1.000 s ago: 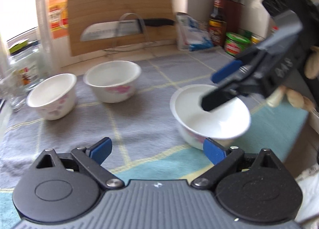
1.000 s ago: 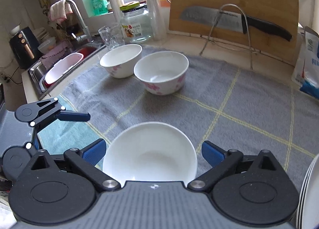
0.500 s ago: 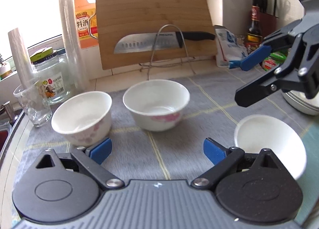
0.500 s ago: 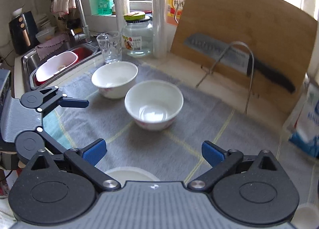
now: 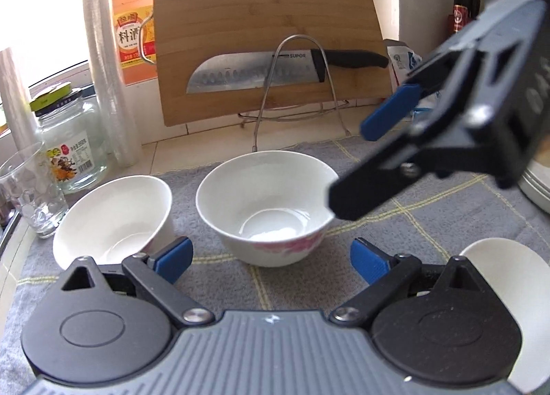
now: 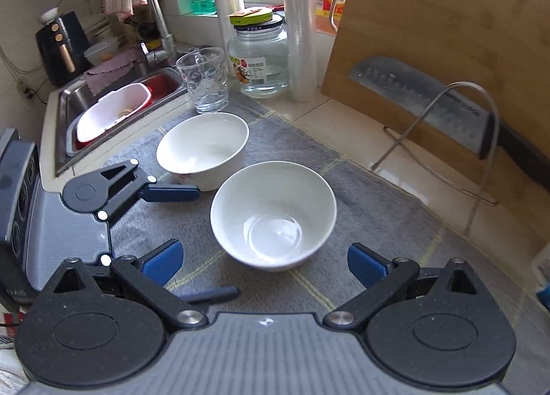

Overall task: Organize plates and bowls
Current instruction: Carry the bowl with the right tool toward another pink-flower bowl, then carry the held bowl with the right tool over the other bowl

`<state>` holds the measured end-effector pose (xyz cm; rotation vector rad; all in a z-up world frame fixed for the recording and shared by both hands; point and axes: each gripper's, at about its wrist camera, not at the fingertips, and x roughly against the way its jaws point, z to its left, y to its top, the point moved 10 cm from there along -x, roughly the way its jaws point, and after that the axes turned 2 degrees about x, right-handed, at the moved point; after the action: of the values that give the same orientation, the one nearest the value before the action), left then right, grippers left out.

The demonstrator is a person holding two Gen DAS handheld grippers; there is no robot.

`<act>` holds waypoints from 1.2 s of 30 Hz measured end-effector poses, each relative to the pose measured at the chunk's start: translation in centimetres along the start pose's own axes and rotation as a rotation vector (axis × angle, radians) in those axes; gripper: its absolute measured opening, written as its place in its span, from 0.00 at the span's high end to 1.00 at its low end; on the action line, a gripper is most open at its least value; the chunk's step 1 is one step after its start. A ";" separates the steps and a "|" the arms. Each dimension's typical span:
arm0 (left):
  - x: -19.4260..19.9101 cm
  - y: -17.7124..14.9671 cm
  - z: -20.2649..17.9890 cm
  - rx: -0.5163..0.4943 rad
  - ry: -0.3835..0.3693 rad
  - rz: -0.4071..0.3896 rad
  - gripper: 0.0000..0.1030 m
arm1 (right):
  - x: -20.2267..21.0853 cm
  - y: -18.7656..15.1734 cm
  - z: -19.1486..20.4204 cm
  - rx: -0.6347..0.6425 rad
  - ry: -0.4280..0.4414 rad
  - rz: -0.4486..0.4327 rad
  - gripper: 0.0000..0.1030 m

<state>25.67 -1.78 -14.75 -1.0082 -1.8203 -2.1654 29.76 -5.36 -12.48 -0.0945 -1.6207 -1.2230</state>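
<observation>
Three white bowls sit on a grey checked cloth. The middle bowl with a pink pattern lies just ahead of my open, empty left gripper. A second bowl is to its left, and a third at the right edge. In the right wrist view the middle bowl lies between the fingers of my open, empty right gripper, with the second bowl behind it. The right gripper also hangs over the middle bowl's right rim in the left wrist view.
A bamboo cutting board with a knife on a wire stand leans on the back wall. A glass, a jar and a sink are at the left. Stacked plates are at the right edge.
Both grippers have moved forward toward the middle bowl. The right gripper has left the third bowl behind and now reaches over the middle bowl's rim.
</observation>
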 end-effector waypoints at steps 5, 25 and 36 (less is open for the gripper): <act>-0.9 0.2 0.0 0.002 -0.008 0.008 0.06 | -2.0 0.8 -1.4 -0.021 0.012 0.020 0.01; -1.9 0.1 0.2 -0.002 -0.018 0.017 0.12 | -6.0 1.8 -2.4 -0.089 0.086 0.047 0.18; -2.1 0.5 0.8 0.034 -0.038 0.011 0.13 | -5.9 1.7 -2.5 -0.110 0.095 0.056 0.19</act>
<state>27.89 -1.82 -15.48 -1.0565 -1.8562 -2.1160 35.04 -3.54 -16.02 -0.1475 -1.4601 -1.2548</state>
